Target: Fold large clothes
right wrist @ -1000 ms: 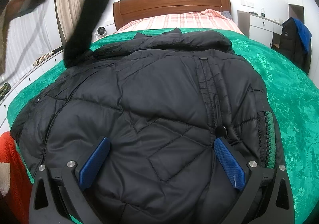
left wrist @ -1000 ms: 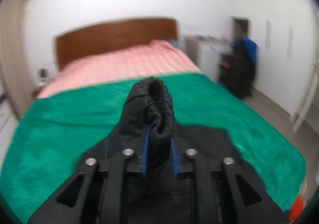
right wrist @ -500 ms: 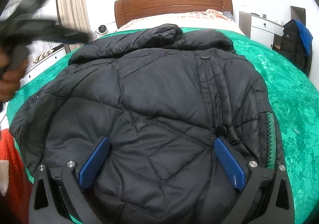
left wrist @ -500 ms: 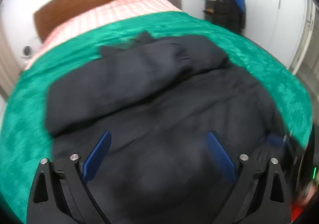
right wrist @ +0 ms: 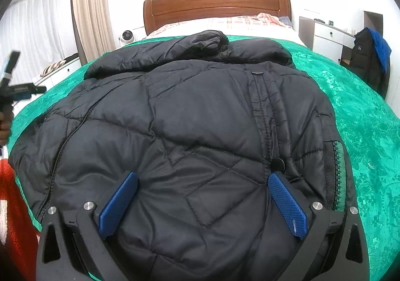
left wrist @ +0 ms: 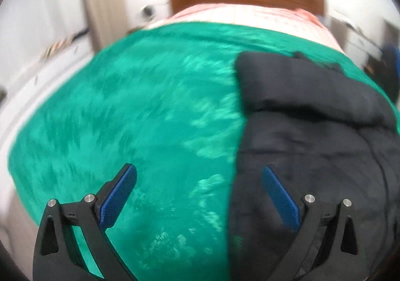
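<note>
A black quilted puffer jacket (right wrist: 200, 111) lies front-up on the green bedspread (right wrist: 370, 131). One sleeve (right wrist: 175, 51) is folded across its top by the collar. My right gripper (right wrist: 202, 176) stands open low over the jacket's lower front, and nothing is pinched between its blue pads. In the blurred left wrist view my left gripper (left wrist: 197, 171) is open above the bedspread (left wrist: 137, 118) at the left edge of the jacket (left wrist: 312, 143), its right pad over the black fabric. The right wrist view shows that left gripper (right wrist: 15, 91) at the far left, held in a hand.
A wooden headboard (right wrist: 217, 6) and pink striped bedding (right wrist: 237, 22) lie beyond the jacket. A white dresser (right wrist: 327, 38) and a dark coat with blue lining (right wrist: 370, 61) stand at the right. Curtains (right wrist: 87, 11) hang at the left. A red cloth (right wrist: 15, 218) sits at the bed's near left corner.
My left gripper let go of the raised sleeve, opened, and swung down and left to the jacket's left edge. The sleeve now lies across the jacket's top. My right gripper stayed still.
</note>
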Available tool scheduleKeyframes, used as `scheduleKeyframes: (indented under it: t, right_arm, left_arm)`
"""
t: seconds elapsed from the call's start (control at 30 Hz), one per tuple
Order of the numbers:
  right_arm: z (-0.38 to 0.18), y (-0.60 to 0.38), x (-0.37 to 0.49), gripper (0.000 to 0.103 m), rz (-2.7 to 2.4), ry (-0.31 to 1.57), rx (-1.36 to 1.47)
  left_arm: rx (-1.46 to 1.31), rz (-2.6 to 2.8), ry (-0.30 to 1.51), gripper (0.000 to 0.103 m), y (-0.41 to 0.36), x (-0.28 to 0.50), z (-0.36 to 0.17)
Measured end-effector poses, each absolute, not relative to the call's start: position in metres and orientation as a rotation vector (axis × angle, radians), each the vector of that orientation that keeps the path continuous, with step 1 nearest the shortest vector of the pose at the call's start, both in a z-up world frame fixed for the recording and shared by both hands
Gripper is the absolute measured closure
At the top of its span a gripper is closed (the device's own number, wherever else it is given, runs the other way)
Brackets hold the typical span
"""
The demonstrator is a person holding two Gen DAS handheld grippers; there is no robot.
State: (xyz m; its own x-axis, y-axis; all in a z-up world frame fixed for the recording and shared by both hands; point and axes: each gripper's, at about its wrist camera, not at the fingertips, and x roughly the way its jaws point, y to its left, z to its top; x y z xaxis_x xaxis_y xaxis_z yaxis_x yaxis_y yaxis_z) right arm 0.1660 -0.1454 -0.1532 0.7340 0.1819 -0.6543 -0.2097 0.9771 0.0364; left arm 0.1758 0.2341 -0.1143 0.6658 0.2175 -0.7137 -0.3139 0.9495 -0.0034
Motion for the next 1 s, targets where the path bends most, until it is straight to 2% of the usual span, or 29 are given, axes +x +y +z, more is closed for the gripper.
scheduleKeyframes:
  t: [0.2, 0.27, 1.0]
  right_arm:
    - [-0.155, -0.144, 0.164, 0.000, 0.211, 0.705, -0.052]
    - [-0.155, -0.144, 0.163, 0.000, 0.210, 0.702, -0.055]
    - [-0.156, -0.143, 0.163, 0.000, 0.209, 0.699, -0.062]
  left_arm:
    - [-0.287, 0.373, 0.882, 0.002, 0.277, 0.183, -0.176]
    - [-0.327, 0.343, 0.829, 0.001, 0.284, 0.174, -0.191]
    - [-0.290, 0.358, 0.777, 0.000, 0.273, 0.162, -0.190]
